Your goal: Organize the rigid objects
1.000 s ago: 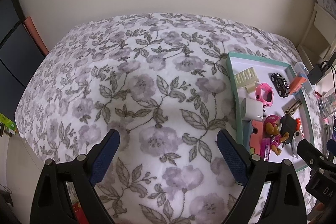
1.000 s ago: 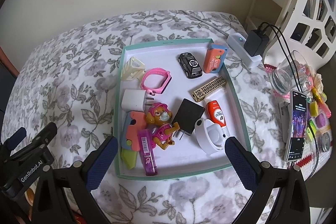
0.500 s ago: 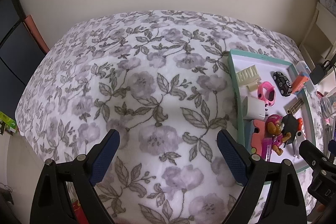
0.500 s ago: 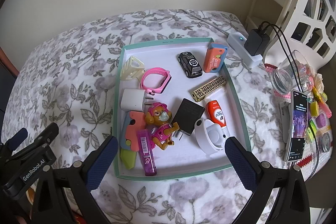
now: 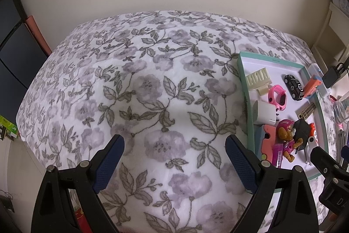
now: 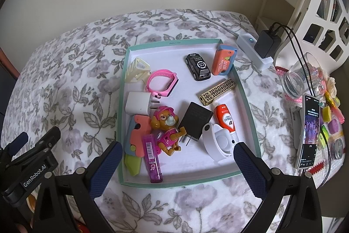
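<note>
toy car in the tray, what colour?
Black toy car, with a white circular emblem on its roof; clearest in the right wrist view.

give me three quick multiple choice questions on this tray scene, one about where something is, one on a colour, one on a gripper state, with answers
1. Where is the black toy car?
A. in the tray's far part, beside the orange case
B. on the bedspread outside the tray
C. under the puppy figure

2. What colour is the watch band?
A. green
B. pink
C. black

3. How does the right gripper stand?
A. shut on the lighter
B. shut on nothing
C. open, holding nothing

Answers:
1 A: the car lies inside the tray near its far wall, next to the orange case.
2 B: the band is plainly pink.
3 C: its blue fingers stand wide apart at the tray's near edge, nothing between them.
</note>
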